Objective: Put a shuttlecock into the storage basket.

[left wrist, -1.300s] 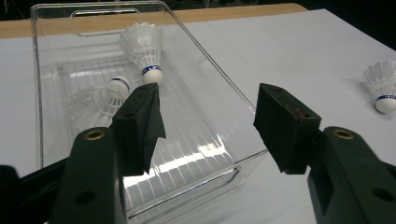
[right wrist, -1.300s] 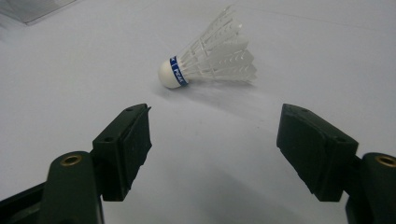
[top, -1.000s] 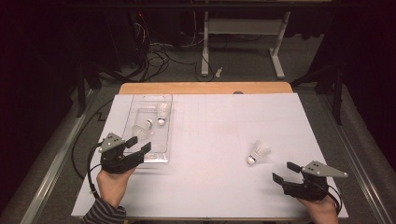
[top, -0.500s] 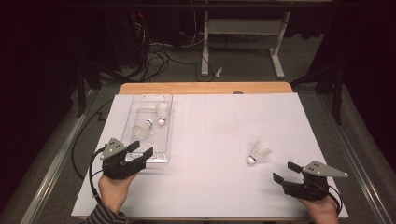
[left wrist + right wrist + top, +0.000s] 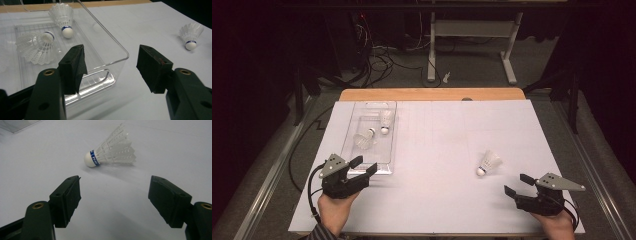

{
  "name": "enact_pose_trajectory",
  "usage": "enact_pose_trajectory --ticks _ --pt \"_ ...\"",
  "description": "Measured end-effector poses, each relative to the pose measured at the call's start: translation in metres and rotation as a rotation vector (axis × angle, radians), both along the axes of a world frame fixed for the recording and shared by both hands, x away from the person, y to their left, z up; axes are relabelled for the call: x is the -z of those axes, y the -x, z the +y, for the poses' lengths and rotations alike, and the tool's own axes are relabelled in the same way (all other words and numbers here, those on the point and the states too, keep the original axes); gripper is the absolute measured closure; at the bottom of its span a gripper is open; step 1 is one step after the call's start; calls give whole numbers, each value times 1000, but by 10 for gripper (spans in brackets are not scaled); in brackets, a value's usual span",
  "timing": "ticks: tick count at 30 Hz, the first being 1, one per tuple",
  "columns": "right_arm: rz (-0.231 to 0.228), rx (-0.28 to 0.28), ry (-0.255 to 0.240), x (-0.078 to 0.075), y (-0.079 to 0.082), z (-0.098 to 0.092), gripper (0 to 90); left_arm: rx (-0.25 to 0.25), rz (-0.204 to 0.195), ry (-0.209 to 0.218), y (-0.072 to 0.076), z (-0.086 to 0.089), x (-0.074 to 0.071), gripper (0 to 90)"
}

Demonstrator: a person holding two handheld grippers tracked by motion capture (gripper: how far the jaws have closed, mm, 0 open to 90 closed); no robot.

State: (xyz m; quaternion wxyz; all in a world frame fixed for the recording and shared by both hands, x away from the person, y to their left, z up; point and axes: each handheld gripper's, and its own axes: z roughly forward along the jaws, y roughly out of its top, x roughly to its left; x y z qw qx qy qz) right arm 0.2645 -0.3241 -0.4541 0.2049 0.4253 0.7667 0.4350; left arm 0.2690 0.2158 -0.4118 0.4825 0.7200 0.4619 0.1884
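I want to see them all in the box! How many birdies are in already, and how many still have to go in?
Two shuttlecocks already lie in the clear tray. Nothing is in hand: the left gripper and the right gripper are both open and empty. One shuttlecock is left, lying on the white table just in front of the right gripper.

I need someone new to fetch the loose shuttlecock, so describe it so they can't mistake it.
Start from the white table and look to its right half, away from the clear tray. The shuttlecock lies alone on its side on the bare surface, just ahead of the right tongs. The other two sit inside the tray.
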Motion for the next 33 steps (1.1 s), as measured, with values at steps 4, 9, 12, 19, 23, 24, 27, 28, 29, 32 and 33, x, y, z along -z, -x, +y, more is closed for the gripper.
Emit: enact_pose_trajectory --ticks 4,9,12,19,23,24,27,28,29,32,33 --pt "2 1 0 0 1 0 265 5 0 4 2 -1 1 403" --pt "3 3 -2 0 1 0 264 9 -8 0 4 -4 3 401" --pt "3 2 -2 0 1 0 265 15 -6 3 5 -5 3 399" --pt "3 3 -3 0 1 0 265 29 -1 1 6 -9 5 397" --pt "3 0 -2 0 0 0 265 37 -2 -5 7 -13 5 396" --pt "1 -3 0 0 0 0 265 40 -1 -5 7 -13 5 396" --pt "2 0 -1 0 0 0 265 50 1 -4 6 -16 5 395" --pt "2 1 -1 0 1 0 265 55 1 -3 6 -18 5 395" --pt "2 3 -3 0 1 0 265 58 1 -3 6 -19 5 396" --pt "1 4 -3 0 1 0 265 72 -2 -4 4 -23 3 395" --pt "2 4 -3 0 1 0 265 75 -3 -2 4 -24 2 396"
